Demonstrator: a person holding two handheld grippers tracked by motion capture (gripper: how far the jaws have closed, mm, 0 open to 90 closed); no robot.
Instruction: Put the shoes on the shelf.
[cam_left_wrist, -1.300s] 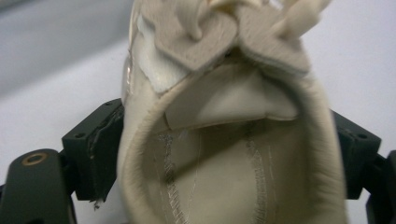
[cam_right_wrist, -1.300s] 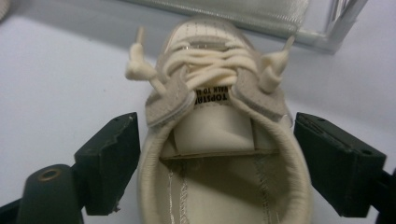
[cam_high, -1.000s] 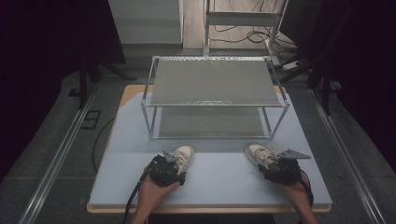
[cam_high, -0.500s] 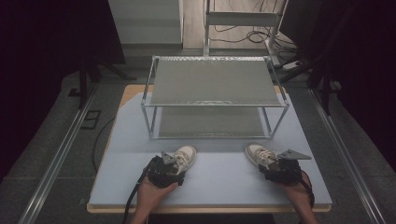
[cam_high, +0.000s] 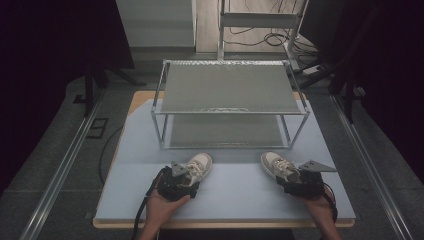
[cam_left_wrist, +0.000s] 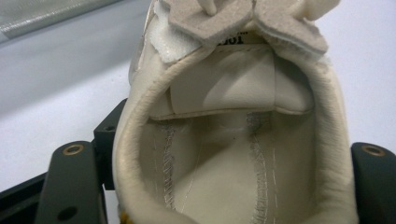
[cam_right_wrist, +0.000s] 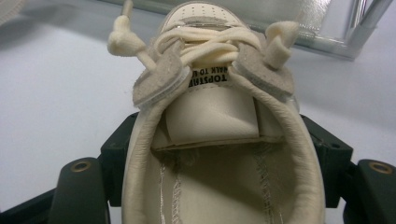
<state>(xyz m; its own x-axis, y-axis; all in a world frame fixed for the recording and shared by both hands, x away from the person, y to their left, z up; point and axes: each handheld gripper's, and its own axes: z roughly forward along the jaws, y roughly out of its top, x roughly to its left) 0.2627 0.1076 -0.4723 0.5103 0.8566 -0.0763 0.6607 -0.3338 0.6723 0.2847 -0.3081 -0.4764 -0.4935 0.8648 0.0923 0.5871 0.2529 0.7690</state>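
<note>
Two cream lace-up sneakers stand on the pale blue table (cam_high: 235, 200), toes pointing away toward the rack. The left shoe (cam_high: 199, 165) has its heel between the jaws of my left gripper (cam_high: 186, 178). In the left gripper view the shoe's padded collar (cam_left_wrist: 233, 140) spans the whole gap, and both black jaws press its sides. The right shoe (cam_high: 277, 166) sits with its heel inside my right gripper (cam_high: 294, 180). The right gripper view looks into that shoe's opening (cam_right_wrist: 210, 112), with a jaw on either side of the heel. Both shoes rest on the table.
A two-tier metal rack (cam_high: 230, 87) with mesh shelves stands at the far half of the table, just beyond the shoes' toes. Its front legs (cam_high: 162, 132) rise near the left shoe. Floor rails and cables run along both sides of the table.
</note>
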